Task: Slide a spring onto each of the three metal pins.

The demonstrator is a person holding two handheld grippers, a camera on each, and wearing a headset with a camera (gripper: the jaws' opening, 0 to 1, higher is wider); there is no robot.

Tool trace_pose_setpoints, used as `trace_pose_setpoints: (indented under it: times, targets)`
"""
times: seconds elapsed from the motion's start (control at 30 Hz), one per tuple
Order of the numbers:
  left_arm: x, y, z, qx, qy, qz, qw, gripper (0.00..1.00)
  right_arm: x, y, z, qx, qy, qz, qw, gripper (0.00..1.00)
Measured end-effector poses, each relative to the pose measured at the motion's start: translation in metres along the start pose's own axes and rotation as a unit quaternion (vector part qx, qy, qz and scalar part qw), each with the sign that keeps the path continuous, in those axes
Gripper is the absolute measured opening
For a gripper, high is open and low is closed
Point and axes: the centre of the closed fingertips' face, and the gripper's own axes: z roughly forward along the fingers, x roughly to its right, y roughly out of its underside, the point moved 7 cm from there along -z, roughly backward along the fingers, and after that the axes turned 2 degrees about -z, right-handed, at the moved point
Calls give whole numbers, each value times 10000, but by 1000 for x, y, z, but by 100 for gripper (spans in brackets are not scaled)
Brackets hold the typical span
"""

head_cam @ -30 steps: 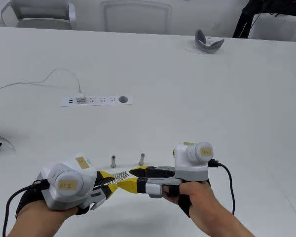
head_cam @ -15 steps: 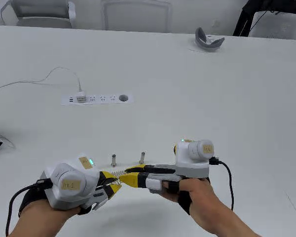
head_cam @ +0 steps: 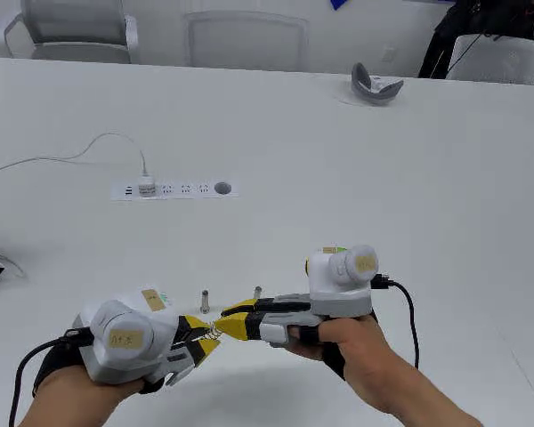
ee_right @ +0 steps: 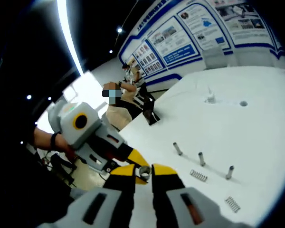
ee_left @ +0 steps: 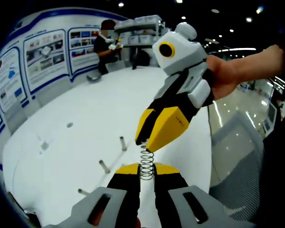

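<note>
Spring [ee_left: 146, 159] sits pinched at either end by left gripper [ee_left: 146, 172] and right gripper [ee_right: 143, 175], jaws narrow; pins [ee_right: 201, 159] stand beyond the jaws, so recommend releasing one end without bending it.

No text can be read: handwriting on the left gripper's [head_cam: 205, 334] sticker [head_cam: 125, 338] and the right gripper's [head_cam: 224, 326] sticker [head_cam: 365, 263] is blurred, and the wall posters' [ee_right: 180, 40] print is too small.

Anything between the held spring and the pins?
Nothing visible blocks it. The spring is gripped at either end by the left gripper and right gripper, off the table. The three pins stand bare; two loose springs lie flat beside them.
</note>
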Motion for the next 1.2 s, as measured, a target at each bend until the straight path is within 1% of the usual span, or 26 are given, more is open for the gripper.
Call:
trace_pose_setpoints:
  times: [0.13, 0.23, 0.33, 0.37, 0.4, 0.53, 0.57, 0.63, 0.67, 0.8, 0.83, 0.87, 0.9, 0.93, 0.97, 1.0, 1.03, 1.07, 1.2]
  targets:
    - [0, -1, 1, 17, 19, 13, 10000, 9, -2, -1, 2, -199, -37, -199, 9996, 14]
    - [1, -1, 1, 20, 36, 49, 10000, 9, -3, -1, 5, -412, -75, -411, 9983, 14]
    - [1, 0, 1, 27, 47, 59, 10000, 9, -4, -3, 6, -498, -114, -491, 9975, 14]
    - [1, 0, 0, 30, 53, 74, 10000, 9, -4, -4, 6, -588, -146, -598, 9964, 13]
    - [1, 0, 0, 28, 58, 103, 9999, 9, -4, -4, 6, -734, -160, -738, 9944, 13]
    - [2, -1, -1, 71, 126, 119, 9998, 9, -6, -9, 7, -1021, -303, -1063, 9886, 12]
    - [2, -2, -2, 104, 164, 131, 9997, 9, -6, -10, 7, -1131, -356, -1186, 9858, 12]
    - [2, -3, -2, 134, 194, 156, 9996, 9, -6, -11, 7, -1273, -394, -1350, 9818, 12]
    - [1, -4, -2, 159, 226, 138, 9995, 9, -7, -13, 7, -1381, -434, -1476, 9784, 12]
    - [2, -5, -3, 234, 315, 163, 9991, 9, -9, -16, 8, -1636, -525, -1791, 9687, 12]
    - [2, -5, -2, 255, 350, 197, 9989, 9, -10, -16, 8, -1731, -577, -1903, 9646, 12]
    - [3, -5, -2, 282, 375, 211, 9987, 9, -11, -15, 9, -1790, -606, -1960, 9622, 12]
    - [3, -5, -2, 296, 409, 222, 9985, 9, -12, -15, 9, -1845, -654, -2060, 9588, 12]
    - [4, -6, -2, 302, 422, 232, 9984, 9, -12, -15, 10, -1873, -668, -2118, 9569, 12]
    - [4, -6, -3, 323, 445, 263, 9981, 9, -13, -14, 10, -1953, -700, -2195, 9533, 12]
    - [6, -7, -3, 373, 482, 329, 9976, 9, -14, -13, 10, -2046, -745, -2322, 9480, 13]
    - [7, -7, -4, 329, 496, 407, 9974, 9, -14, -11, 10, -2124, -755, -2376, 9449, 13]
    - [7, -6, -4, 337, 500, 486, 9970, 9, -15, -11, 10, -2141, -789, -2464, 9419, 13]
    - [9, -6, -4, 353, 570, 466, 9967, 9, -16, -11, 10, -2220, -867, -2504, 9383, 12]
